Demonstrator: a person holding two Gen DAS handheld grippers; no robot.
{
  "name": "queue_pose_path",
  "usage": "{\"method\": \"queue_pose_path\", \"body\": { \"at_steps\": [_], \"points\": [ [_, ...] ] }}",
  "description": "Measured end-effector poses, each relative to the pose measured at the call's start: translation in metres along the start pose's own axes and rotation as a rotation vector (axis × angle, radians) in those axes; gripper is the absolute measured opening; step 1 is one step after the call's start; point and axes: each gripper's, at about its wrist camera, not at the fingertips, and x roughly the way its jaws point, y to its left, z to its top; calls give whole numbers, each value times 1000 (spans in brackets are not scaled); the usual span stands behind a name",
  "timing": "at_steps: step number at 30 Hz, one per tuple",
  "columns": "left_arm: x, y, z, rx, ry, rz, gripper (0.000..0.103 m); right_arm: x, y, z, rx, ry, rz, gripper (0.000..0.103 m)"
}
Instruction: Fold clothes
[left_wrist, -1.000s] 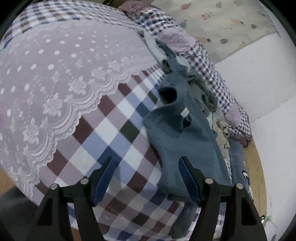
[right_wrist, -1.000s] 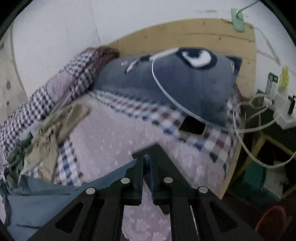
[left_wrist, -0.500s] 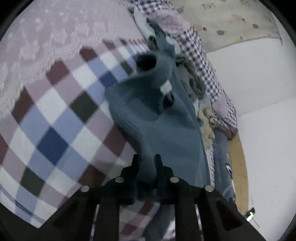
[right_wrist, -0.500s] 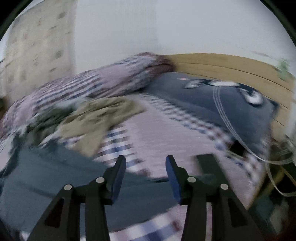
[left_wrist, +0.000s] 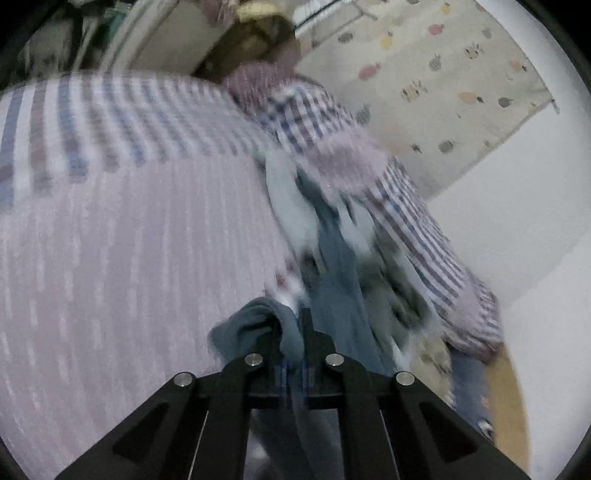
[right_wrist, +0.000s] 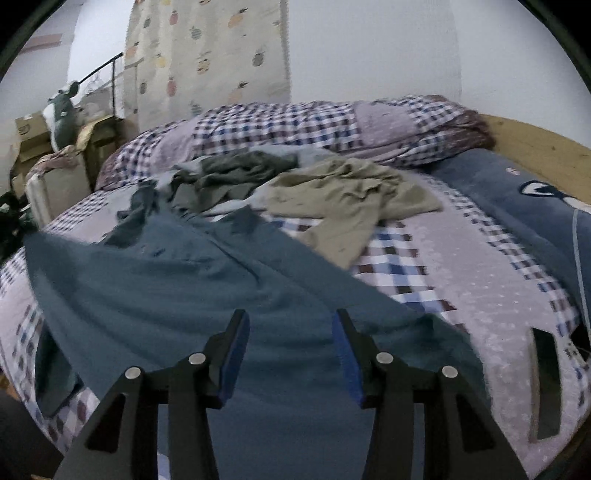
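Your left gripper (left_wrist: 291, 332) is clamped tight, its jaws pinching a bunch of blue cloth (left_wrist: 258, 325). Your right gripper (right_wrist: 290, 347) hangs with jaws spread wide.

No text, label, brand or number can be read in either view. The left wrist view is blurred by motion. In the right wrist view the cardboard box (right_wrist: 31, 127) at the far left carries a dark mark, but it is too small to read. The curtain (right_wrist: 207, 55) shows only printed fruit shapes, no letters.
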Motion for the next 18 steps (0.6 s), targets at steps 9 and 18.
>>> {"method": "queue_pose_path", "body": {
  "at_steps": [9,18],
  "points": [
    [38,-97,131,268,-124,142,4,9,12,-1,-18,52,99,50],
    [46,-40,14,339,155,120,65,6,18,3,-8,39,167,50]
  ]
}}
